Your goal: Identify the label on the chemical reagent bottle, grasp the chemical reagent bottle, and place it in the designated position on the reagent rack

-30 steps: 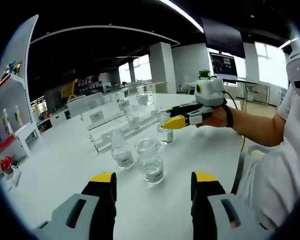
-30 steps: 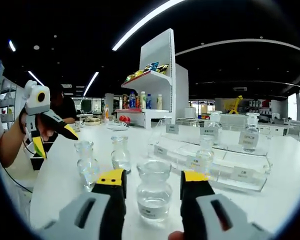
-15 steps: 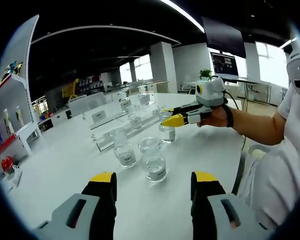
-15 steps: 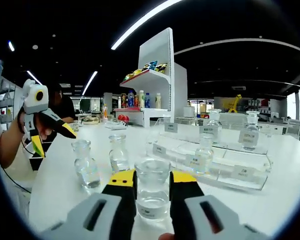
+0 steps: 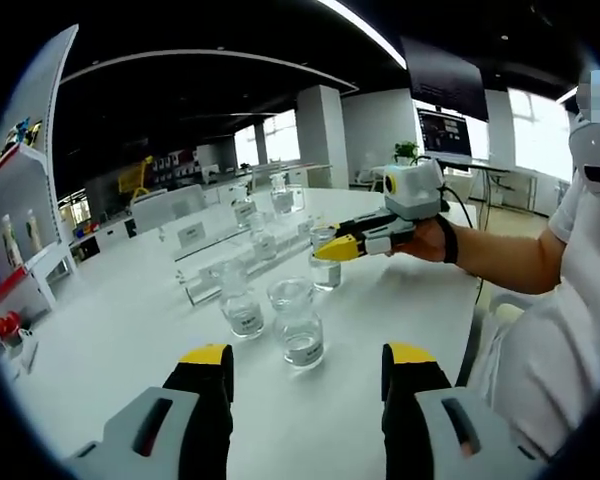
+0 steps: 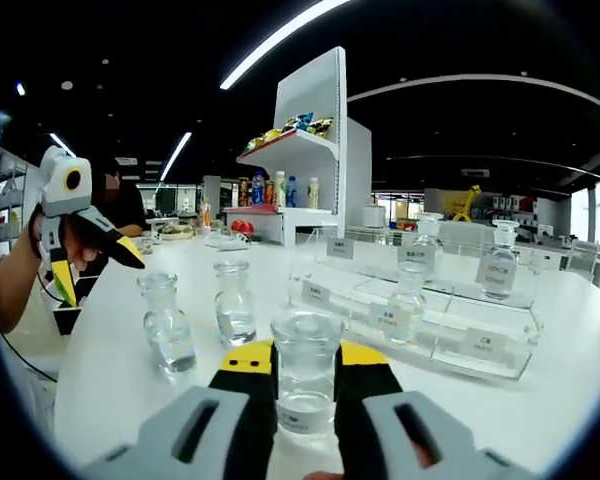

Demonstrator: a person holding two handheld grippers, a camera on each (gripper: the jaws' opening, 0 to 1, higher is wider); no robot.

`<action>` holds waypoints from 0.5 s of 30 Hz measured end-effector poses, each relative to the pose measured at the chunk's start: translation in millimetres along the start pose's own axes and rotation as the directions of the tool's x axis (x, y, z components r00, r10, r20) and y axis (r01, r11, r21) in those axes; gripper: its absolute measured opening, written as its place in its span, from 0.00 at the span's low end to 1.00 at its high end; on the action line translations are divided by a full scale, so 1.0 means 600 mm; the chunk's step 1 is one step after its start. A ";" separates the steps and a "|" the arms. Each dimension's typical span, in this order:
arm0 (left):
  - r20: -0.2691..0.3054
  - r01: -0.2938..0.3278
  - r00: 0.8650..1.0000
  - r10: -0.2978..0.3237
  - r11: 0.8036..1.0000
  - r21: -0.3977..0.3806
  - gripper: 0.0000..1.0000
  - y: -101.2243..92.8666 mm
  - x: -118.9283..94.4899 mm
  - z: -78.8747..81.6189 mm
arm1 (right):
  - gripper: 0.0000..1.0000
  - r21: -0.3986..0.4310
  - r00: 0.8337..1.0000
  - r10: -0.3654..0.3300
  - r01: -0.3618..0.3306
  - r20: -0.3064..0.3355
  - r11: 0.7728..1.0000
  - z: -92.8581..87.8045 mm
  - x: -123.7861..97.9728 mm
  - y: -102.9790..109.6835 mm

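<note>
A clear glass reagent bottle [image 6: 305, 372] with a small white label sits between the jaws of my right gripper [image 6: 306, 358], which is shut on it low over the white table [image 6: 130, 400]. In the left gripper view the same bottle [image 5: 325, 262] shows beyond the yellow tips of the right gripper [image 5: 332, 250]. My left gripper [image 5: 308, 365] stands open near the table's edge, holding nothing; it also appears as the left gripper [image 6: 98, 278] at the far left. The clear acrylic reagent rack [image 6: 430, 335], with labelled slots, holds several bottles.
Two more glass bottles stand loose on the table: a wide-mouthed one [image 5: 295, 325] and a narrow one [image 5: 242, 305], just ahead of my left jaws. A white shelf unit [image 6: 305, 150] with coloured bottles stands behind. A person's forearm [image 5: 500, 255] reaches in from the right.
My right jaws, open around the bottle one second ago, have closed onto it. The left gripper has stayed open and barely moved.
</note>
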State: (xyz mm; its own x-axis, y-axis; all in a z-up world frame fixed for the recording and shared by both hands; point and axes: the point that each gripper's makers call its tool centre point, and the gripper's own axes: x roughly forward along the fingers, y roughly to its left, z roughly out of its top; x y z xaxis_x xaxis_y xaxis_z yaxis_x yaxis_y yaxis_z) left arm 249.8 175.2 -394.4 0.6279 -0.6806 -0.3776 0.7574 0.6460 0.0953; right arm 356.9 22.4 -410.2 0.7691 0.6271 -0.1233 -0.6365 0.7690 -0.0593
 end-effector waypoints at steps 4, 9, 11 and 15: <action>-0.009 0.000 1.000 0.000 1.000 0.003 0.60 0.000 0.002 -0.005 | 0.19 -0.003 1.000 0.001 -0.001 0.007 1.000 0.000 0.001 -0.002; -0.011 0.000 1.000 0.000 1.000 -0.003 0.60 0.000 0.003 -0.010 | 0.18 -0.002 1.000 -0.023 0.023 0.012 1.000 0.000 -0.004 -0.011; -0.012 0.000 1.000 0.000 1.000 -0.006 0.60 0.000 0.003 -0.012 | 0.18 0.003 0.999 -0.035 0.035 0.010 0.999 0.000 -0.006 -0.015; -0.013 0.000 1.000 0.000 1.000 -0.009 0.60 0.001 0.002 -0.014 | 0.18 0.023 0.999 -0.048 0.048 0.010 0.999 0.002 -0.012 -0.021</action>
State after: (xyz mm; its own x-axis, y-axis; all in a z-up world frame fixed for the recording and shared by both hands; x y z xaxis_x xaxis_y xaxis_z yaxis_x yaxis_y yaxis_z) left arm 249.3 177.5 -402.9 0.6258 -0.6758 -0.3894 0.7555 0.6493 0.0871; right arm 359.5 8.7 -407.2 0.7995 0.5903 -0.1108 -0.5972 0.8010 -0.0422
